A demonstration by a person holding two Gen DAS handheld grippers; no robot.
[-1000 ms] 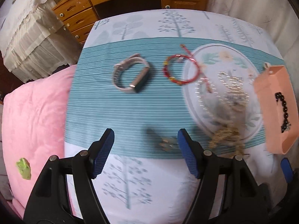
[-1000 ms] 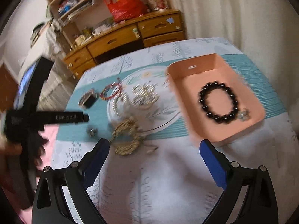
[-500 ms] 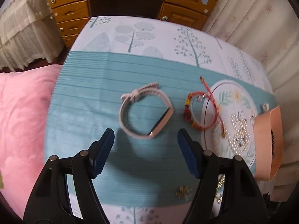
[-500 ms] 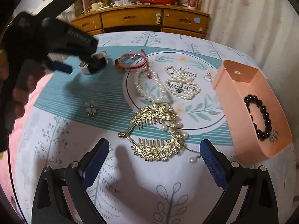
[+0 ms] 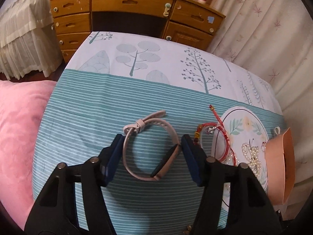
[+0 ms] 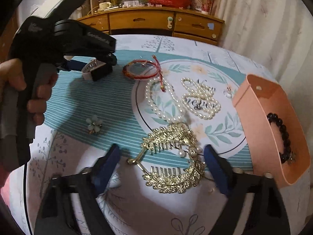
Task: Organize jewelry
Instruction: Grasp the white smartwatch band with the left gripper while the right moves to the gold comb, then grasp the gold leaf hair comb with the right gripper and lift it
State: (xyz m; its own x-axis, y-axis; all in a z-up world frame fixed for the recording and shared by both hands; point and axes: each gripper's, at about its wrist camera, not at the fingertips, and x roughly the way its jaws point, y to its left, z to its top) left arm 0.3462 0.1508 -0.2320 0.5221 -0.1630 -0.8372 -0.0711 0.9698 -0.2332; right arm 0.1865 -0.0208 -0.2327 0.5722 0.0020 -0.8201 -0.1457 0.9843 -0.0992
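Left wrist view: left tool (image 5: 150, 152) spread wide, straddling pale pink strap watch (image 5: 151, 149) on the teal-striped cloth, not yet gripped.

Right wrist view: right tool (image 6: 163, 161) released around gold leaf-shaped hair comb (image 6: 172, 159). Only black bead bracelet (image 6: 281, 135) lies in the peach tray (image 6: 254, 113); most remains.

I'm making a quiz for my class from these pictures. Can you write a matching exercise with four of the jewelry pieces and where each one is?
Things:
1. watch
2. black bead bracelet
3. gold hair comb
4. flower brooch

Places:
A. inside the pink tray
B. between the open left gripper fingers
C. alone on the striped cloth, apart from both grippers
D. between the open right gripper fingers

Pairs: 1-B, 2-A, 3-D, 4-C
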